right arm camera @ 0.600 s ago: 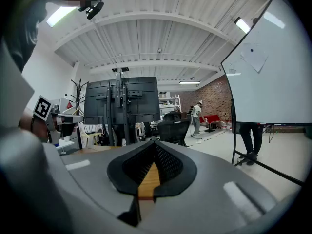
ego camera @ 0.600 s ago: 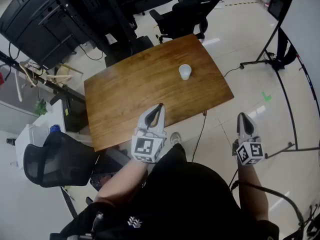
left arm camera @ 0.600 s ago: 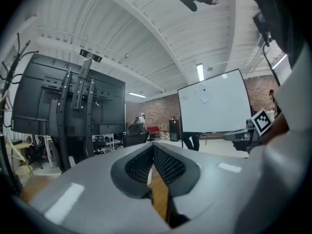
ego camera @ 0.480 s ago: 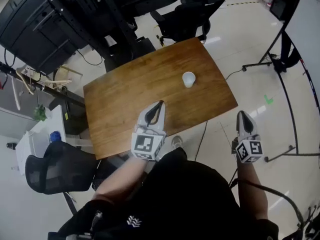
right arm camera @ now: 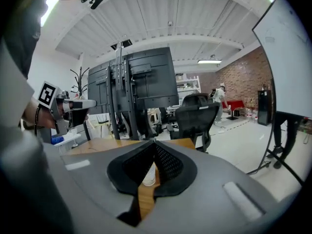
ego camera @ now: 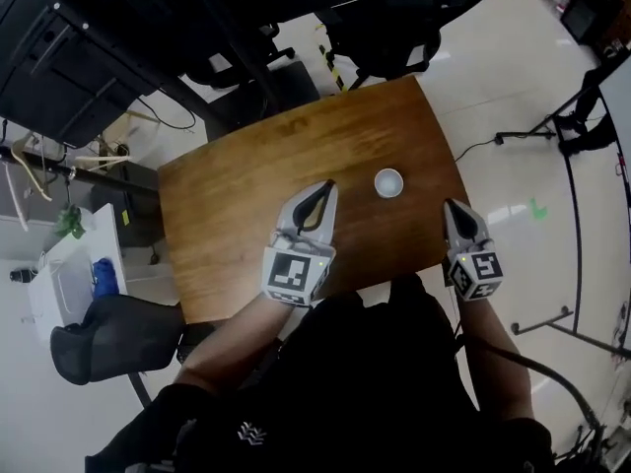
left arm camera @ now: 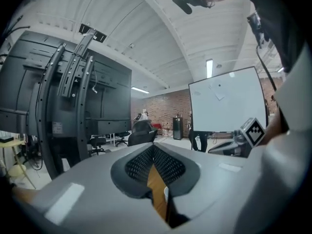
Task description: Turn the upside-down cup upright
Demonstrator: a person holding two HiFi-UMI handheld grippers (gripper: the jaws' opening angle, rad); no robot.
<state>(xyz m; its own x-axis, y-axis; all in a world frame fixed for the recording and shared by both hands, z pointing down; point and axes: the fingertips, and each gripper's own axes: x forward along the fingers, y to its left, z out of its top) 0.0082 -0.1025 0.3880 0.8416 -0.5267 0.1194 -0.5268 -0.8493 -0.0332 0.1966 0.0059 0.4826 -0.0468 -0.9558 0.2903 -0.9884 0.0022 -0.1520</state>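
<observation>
A small white cup [ego camera: 388,182] stands on the wooden table [ego camera: 237,205], right of its middle. In the right gripper view the cup [right arm camera: 149,175] shows through the gap behind the fingertips and looks wider at its foot, mouth down. My left gripper [ego camera: 323,189] is shut and empty, its tip over the table just left of the cup. My right gripper [ego camera: 453,208] is shut and empty too, over the table's near right edge, a little right of the cup. Neither gripper touches the cup. The left gripper [left arm camera: 153,146] points level across the table.
A black mesh chair [ego camera: 108,333] stands at the table's near left corner and another black chair [ego camera: 414,18] beyond the far edge. Black racks [ego camera: 89,57] rise at the far left. A white cabinet [ego camera: 59,284] is at the left, stand legs [ego camera: 567,318] and cables on the floor at the right.
The person has stepped up to the table. Both grippers moved forward: the left now reaches in beside the cup, and the right went from over the floor to the table's edge.
</observation>
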